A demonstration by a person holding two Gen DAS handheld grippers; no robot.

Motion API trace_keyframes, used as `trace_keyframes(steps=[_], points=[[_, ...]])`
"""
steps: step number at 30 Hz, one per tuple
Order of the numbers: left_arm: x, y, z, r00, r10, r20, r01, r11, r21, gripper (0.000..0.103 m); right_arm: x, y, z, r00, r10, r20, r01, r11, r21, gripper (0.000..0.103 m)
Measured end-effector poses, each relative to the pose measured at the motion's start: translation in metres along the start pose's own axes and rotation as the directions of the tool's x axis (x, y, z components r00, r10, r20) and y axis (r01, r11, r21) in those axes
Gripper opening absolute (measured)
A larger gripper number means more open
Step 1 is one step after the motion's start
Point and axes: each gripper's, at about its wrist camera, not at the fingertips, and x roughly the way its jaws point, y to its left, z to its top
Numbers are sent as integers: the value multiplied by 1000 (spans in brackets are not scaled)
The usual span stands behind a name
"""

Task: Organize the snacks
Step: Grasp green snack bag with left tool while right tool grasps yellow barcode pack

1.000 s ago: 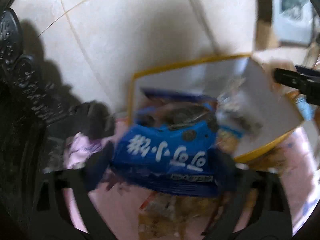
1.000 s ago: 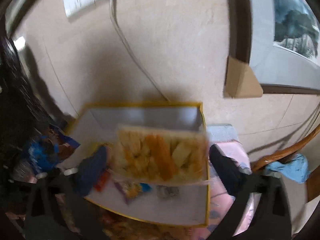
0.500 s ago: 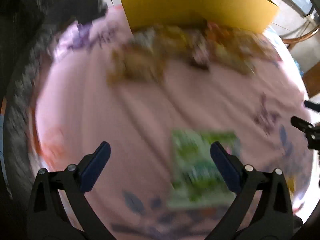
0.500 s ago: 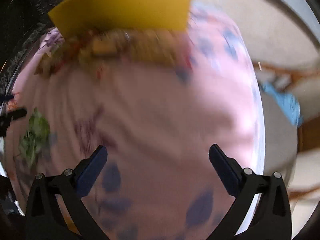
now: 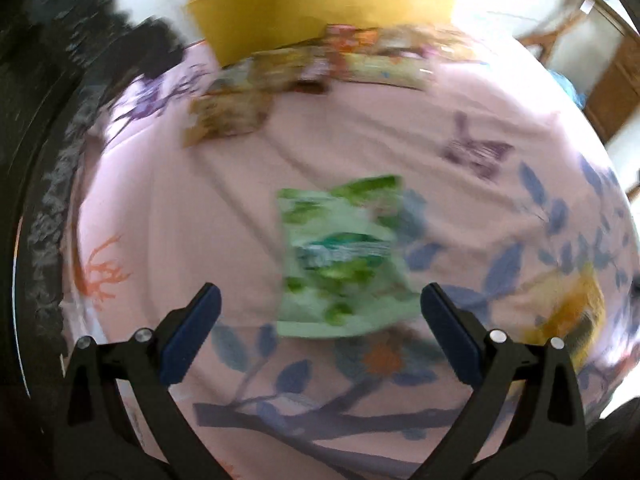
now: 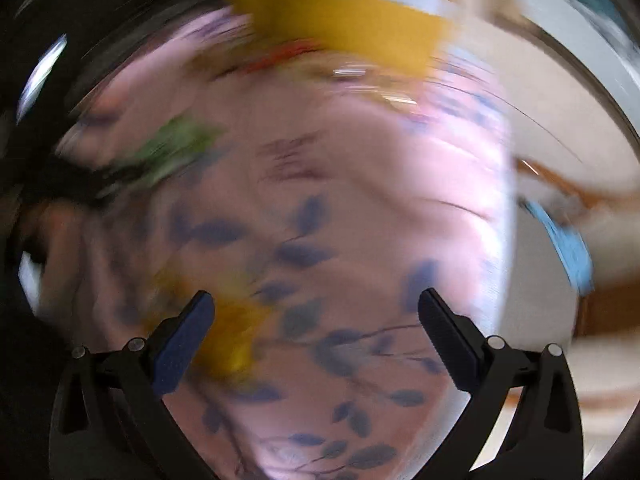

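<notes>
A green snack packet [image 5: 340,256] lies flat on the pink flowered cloth [image 5: 168,216], just ahead of my left gripper [image 5: 318,300], which stands open and empty. A yellow box [image 5: 320,4] stands at the far edge, with several snack packets [image 5: 304,68] piled in front of it. A yellow packet [image 5: 568,308] lies to the right. In the blurred right wrist view, my right gripper [image 6: 316,300] is open and empty over the cloth, with the yellow packet [image 6: 232,332] by its left finger, the green packet [image 6: 172,148] far left and the yellow box [image 6: 344,20] at the top.
A dark patterned surface [image 5: 36,184] borders the cloth on the left. Wooden furniture [image 5: 612,92] and pale floor lie beyond the cloth's right edge. A blue object [image 6: 568,244] sits off the cloth to the right.
Both grippers let go of the blue and the orange packets over the box, opened, and swung back down over the cloth. The green packet now lies closer to my left gripper.
</notes>
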Motion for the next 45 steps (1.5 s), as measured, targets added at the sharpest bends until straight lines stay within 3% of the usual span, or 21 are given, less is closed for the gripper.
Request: trace_keyframes(steps=[2, 4, 8, 11, 13, 15, 17, 18, 19, 25, 28, 29, 31, 32, 33, 34, 36, 39, 41, 43, 45], points=[[2, -14, -1, 1000, 21, 7, -21, 999, 47, 101, 7, 27, -2, 996, 74, -38, -80, 980, -180, 102], [7, -21, -1, 998, 56, 4, -56, 995, 80, 101, 19, 49, -8, 994, 69, -80, -92, 934, -345, 102], [23, -16, -1, 997, 73, -19, -71, 995, 75, 101, 42, 79, -22, 999, -2, -53, -35, 736, -676, 102], [39, -7, -3, 999, 33, -31, -31, 999, 43, 101, 54, 88, -20, 997, 45, -65, -78, 667, -741, 102], [44, 6, -9, 999, -27, 32, 28, 999, -36, 101, 65, 90, -24, 995, 57, -87, -103, 635, -765, 102], [47, 15, -15, 995, -74, 67, 82, 989, -126, 101, 67, 85, -19, 988, 109, -106, -152, 650, -744, 102], [47, 18, -25, 988, -75, 136, 98, 980, -175, 101, 78, 67, -8, 965, 160, -207, -255, 746, -616, 102], [46, 14, -35, 977, -45, 211, 83, 981, -176, 101, 77, 63, -7, 967, 191, -170, -255, 756, -603, 102], [45, 13, -41, 969, -27, 247, 78, 977, -198, 101, 77, 61, -10, 970, 198, -138, -241, 751, -615, 102], [46, 10, -39, 971, -6, 239, 67, 967, -245, 101, 75, 49, -23, 966, 255, -45, -233, 778, -584, 102], [46, 11, -36, 971, 2, 238, 62, 963, -263, 101, 66, 47, -31, 970, 238, -46, -221, 787, -576, 102], [46, 12, -36, 971, -2, 240, 67, 963, -262, 101, 64, 54, -31, 974, 219, -60, -214, 795, -567, 100], [45, 13, -36, 970, -9, 242, 75, 962, -264, 101, 53, 61, -36, 972, 224, -70, -221, 776, -591, 75], [44, 13, -35, 972, -13, 234, 75, 963, -259, 94, 49, 63, -39, 973, 222, -71, -219, 768, -602, 67], [40, 10, -32, 972, -35, 230, 89, 970, -227, 86, 44, 68, -43, 975, 210, -72, -209, 759, -616, 51], [39, 8, -30, 973, -58, 222, 104, 974, -203, 78, 42, 74, -42, 977, 200, -75, -203, 754, -625, 46], [35, 2, -26, 968, -125, 216, 156, 978, -135, 69, 38, 80, -48, 985, 166, -52, -161, 754, -637, 44], [25, -6, -17, 969, -156, 190, 171, 983, -63, 50, 37, 77, -43, 989, 142, -44, -142, 812, -566, 43], [21, -8, -11, 954, -241, 178, 254, 966, -55, 49, 37, 67, -35, 992, 125, -15, -116, 862, -493, 43], [23, -10, -8, 956, -242, 164, 254, 965, -59, 48, 38, 54, -28, 994, 111, -7, -105, 920, -377, 43], [21, -7, -7, 955, -242, 172, 260, 962, -88, 46, 32, 48, -26, 996, 78, 31, -65, 949, -308, 43]])
